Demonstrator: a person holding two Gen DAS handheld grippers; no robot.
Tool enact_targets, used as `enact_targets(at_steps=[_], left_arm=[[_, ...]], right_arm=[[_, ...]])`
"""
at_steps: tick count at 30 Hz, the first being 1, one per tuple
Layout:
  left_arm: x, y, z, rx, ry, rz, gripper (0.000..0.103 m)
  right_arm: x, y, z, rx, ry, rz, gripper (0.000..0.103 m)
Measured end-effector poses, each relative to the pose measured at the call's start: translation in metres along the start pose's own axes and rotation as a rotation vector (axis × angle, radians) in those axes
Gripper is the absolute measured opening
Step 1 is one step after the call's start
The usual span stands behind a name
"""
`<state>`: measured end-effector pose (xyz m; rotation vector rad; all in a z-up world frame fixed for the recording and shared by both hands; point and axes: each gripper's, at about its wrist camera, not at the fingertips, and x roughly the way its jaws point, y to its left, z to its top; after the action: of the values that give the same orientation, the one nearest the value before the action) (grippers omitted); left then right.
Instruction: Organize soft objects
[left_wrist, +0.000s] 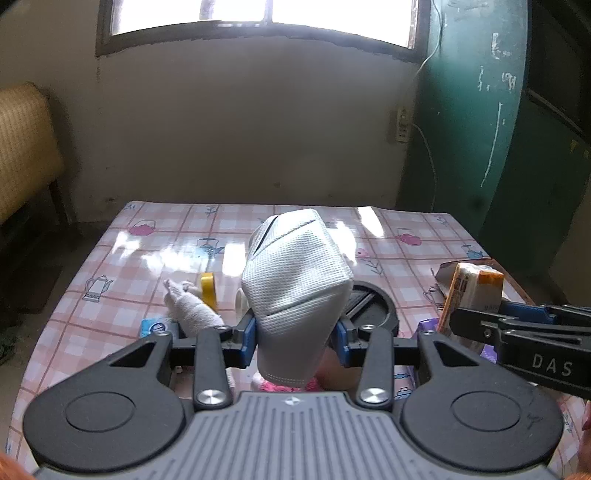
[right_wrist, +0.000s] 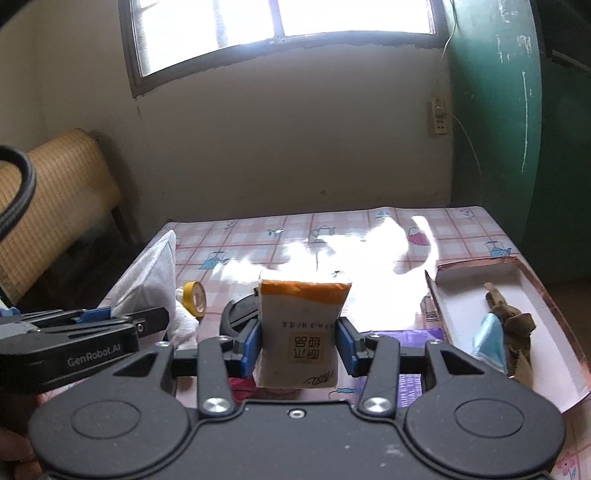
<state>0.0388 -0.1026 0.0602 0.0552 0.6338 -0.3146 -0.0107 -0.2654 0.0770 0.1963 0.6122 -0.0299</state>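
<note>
My left gripper (left_wrist: 297, 341) is shut on a white face mask (left_wrist: 295, 273), held upright above the checked tablecloth (left_wrist: 122, 258). My right gripper (right_wrist: 299, 345) is shut on a white and orange tissue pack (right_wrist: 301, 325); that pack (left_wrist: 472, 295) also shows at the right of the left wrist view, with the right gripper's fingers (left_wrist: 491, 325) on it. In the right wrist view the mask (right_wrist: 155, 273) stands at the left beside the left gripper's fingers (right_wrist: 110, 325). A white rolled cloth (left_wrist: 188, 306) lies on the table left of the mask.
An open cardboard box (right_wrist: 461, 306) at the right holds a brown and blue soft item (right_wrist: 506, 325). A yellow tape roll (left_wrist: 208, 288), a black round object (left_wrist: 373, 306), a blue packet (left_wrist: 157, 326) and a purple packet (right_wrist: 406, 338) lie on the table. Something pink (left_wrist: 284, 386) lies under the mask.
</note>
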Motion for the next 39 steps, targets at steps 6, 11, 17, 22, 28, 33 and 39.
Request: enact_targets(at_steps=[6,11,17,22,28,33,39], left_arm=[[0.004,-0.011,0.004,0.010,0.001,-0.011,0.043],[0.005,-0.022,0.006,0.023,0.000,-0.023,0.043],[0.008,-0.038,0.007,0.047,-0.002,-0.043,0.043],[0.012,-0.051,0.008,0.063,0.004,-0.063,0.043],[0.020,-0.070,0.010,0.093,0.007,-0.095,0.043],[0.031,-0.092,0.012,0.130,0.015,-0.134,0.043],[0.049,-0.121,0.016,0.162,0.030,-0.189,0.043]], right_arm=[[-0.007,-0.007,0.003,-0.004,-0.006,-0.013,0.053],[-0.011,-0.015,0.007,-0.003,-0.013,-0.023,0.053],[-0.012,-0.025,0.011,-0.004,-0.016,-0.037,0.053],[-0.014,-0.037,0.014,0.004,-0.021,-0.051,0.053],[-0.018,-0.057,0.019,0.019,-0.032,-0.075,0.053],[-0.020,-0.083,0.024,0.040,-0.033,-0.113,0.053],[-0.016,-0.121,0.030,0.046,-0.024,-0.176,0.053]])
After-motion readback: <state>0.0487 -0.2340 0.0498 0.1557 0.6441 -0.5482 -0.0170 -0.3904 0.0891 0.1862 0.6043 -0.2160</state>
